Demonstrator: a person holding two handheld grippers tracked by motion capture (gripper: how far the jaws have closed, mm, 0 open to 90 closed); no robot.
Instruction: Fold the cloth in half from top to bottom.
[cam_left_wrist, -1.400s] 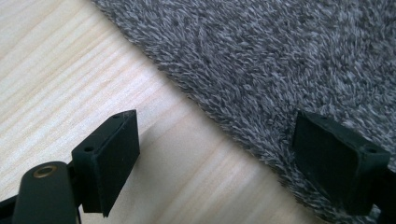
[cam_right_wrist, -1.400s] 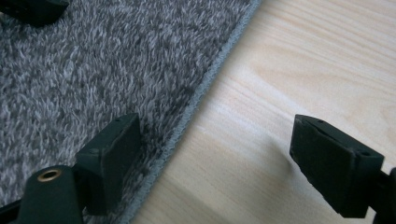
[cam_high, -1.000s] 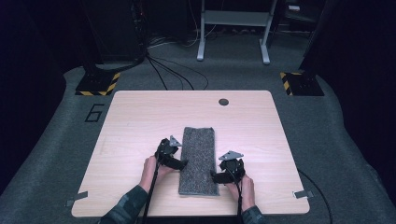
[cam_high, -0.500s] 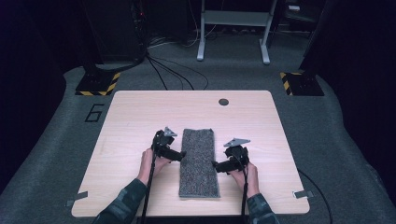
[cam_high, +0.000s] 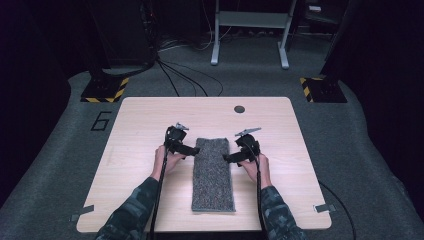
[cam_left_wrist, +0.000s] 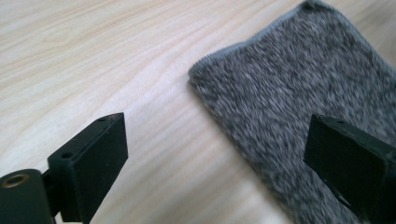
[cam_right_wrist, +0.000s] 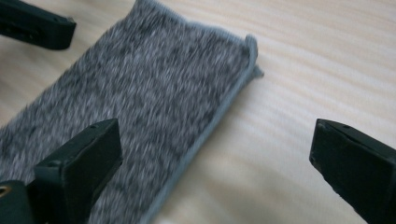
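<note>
Light wood-grain table (cam_high: 140, 150), rounded corners, standing on grey carpet. Lying flat at centre: folded grey towel (cam_high: 213, 175), long axis running 12 to 6 o'clock. Toward 12 o'clock, near far edge: small dark round disc (cam_high: 239, 109).

Camouflage-patterned sleeves cover both forearms; each hand carries a black two-jaw gripper, left gripper (cam_high: 192, 150) and right gripper (cam_high: 229, 158), topped by grey three-cornered plates, trailing black cables.
</note>
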